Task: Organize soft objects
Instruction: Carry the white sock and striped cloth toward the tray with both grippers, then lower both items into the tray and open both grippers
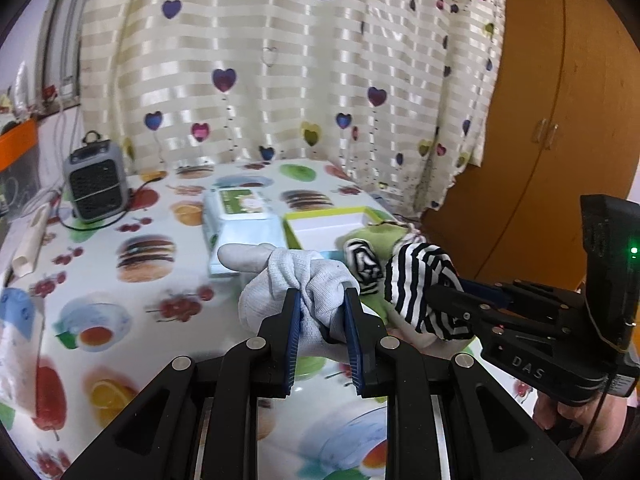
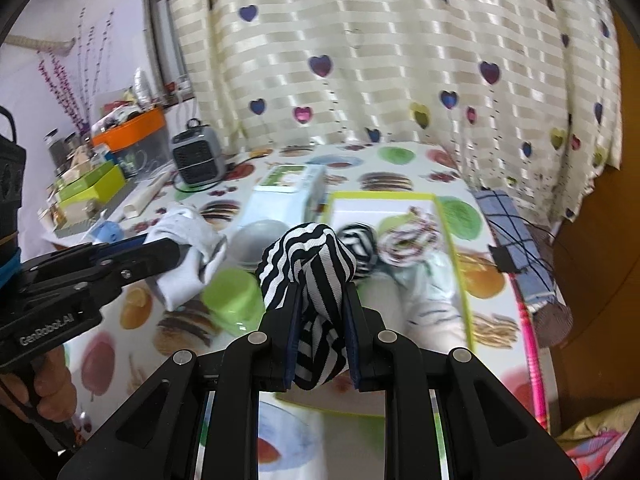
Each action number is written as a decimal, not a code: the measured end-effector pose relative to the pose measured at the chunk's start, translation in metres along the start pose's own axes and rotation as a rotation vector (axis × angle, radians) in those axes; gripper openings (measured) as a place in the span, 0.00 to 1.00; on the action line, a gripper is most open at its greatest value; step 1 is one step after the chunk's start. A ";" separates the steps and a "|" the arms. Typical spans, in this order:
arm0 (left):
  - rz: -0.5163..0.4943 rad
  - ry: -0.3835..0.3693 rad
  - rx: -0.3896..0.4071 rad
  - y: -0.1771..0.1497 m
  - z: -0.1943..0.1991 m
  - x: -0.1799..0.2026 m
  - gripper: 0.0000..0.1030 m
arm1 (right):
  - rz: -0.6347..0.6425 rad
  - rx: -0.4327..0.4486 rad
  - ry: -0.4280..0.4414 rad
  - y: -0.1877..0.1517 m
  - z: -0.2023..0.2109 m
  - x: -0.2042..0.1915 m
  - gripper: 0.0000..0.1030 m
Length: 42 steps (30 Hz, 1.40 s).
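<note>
The table (image 2: pixel 400 160), covered in a fruit-and-burger print cloth, carries all items. A heart-patterned curtain (image 1: pixel 280 60) hangs behind its far edge.

Containers: a shallow tray with a lime-green rim (image 2: pixel 450 232) lies right of centre on the table. Inside it sit a rolled black-and-white striped bundle (image 2: pixel 360 242), a rolled bundle with a reddish pattern (image 2: pixel 406 242) just right of that, and pale folded fabric (image 2: pixel 434 284) toward the near end. A wet-wipe pack (image 1: pixel 240 224) lies just left of the tray. Near to the tray's left edge stand a green bowl (image 2: pixel 234 300) and, beyond it, a grey bowl (image 2: pixel 256 240); their contents cannot be determined. An orange-lidded bin (image 2: pixel 136 136) stands at the far left, beside a small grey heater (image 1: pixel 98 184).

Left claw (image 1: pixel 322 300): clamped on a white sock (image 1: pixel 276 280), held above the table left of the tray.

Right claw (image 2: pixel 322 300): clamped on a black-and-white striped sock (image 2: pixel 310 264), held above the tray's near-left portion. The two socks are close together but apart.
</note>
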State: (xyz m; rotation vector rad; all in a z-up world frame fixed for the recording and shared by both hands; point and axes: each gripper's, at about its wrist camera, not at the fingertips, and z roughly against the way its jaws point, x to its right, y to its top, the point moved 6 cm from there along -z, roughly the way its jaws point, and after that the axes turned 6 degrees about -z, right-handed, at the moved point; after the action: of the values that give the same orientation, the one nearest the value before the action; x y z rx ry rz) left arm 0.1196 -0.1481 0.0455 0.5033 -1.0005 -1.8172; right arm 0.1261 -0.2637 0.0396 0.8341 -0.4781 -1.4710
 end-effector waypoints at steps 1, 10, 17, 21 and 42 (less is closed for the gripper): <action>-0.002 -0.010 -0.004 0.000 -0.003 0.003 0.19 | -0.008 -0.002 -0.008 0.000 -0.001 0.005 0.20; -0.015 -0.048 -0.026 -0.001 -0.017 0.017 0.19 | -0.061 -0.072 -0.058 -0.011 -0.025 0.039 0.20; -0.031 -0.086 -0.053 -0.006 -0.029 0.030 0.19 | -0.081 -0.081 -0.070 -0.009 -0.040 0.049 0.20; -0.040 -0.112 -0.068 -0.009 -0.037 0.038 0.19 | -0.091 -0.091 -0.072 -0.007 -0.047 0.055 0.20; -0.127 -0.269 -0.107 -0.032 -0.074 0.077 0.20 | -0.092 0.004 -0.086 0.001 -0.016 0.068 0.52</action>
State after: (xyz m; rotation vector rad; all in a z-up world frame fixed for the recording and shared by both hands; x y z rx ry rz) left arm 0.1196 -0.2403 -0.0165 0.2658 -1.0625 -2.0800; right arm 0.1438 -0.3267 0.0165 0.8075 -0.5124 -1.5956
